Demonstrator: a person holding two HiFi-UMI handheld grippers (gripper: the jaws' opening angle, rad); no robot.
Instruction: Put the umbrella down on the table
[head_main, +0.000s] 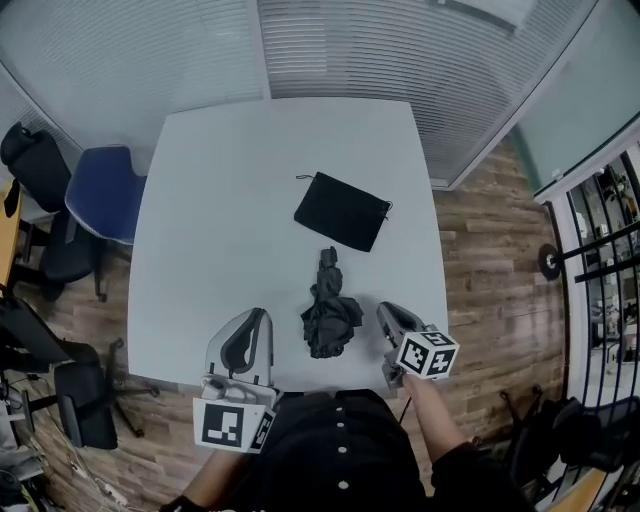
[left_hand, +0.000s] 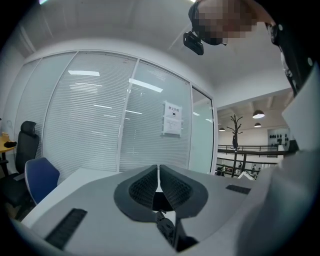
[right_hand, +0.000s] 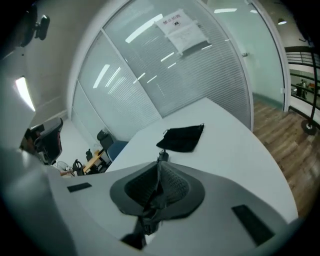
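Observation:
The folded black umbrella lies crumpled on the white table near its front edge, between my two grippers. Left of it my left gripper is shut and empty; in the left gripper view the pads meet, and the umbrella shows below them. Right of the umbrella, a little apart from it, is my right gripper. Its jaws stand together with nothing held; one end of the umbrella shows just beyond the tips.
A flat black pouch lies on the table beyond the umbrella. A blue chair and black office chairs stand off the table's left side. Glass partitions with blinds run behind the table.

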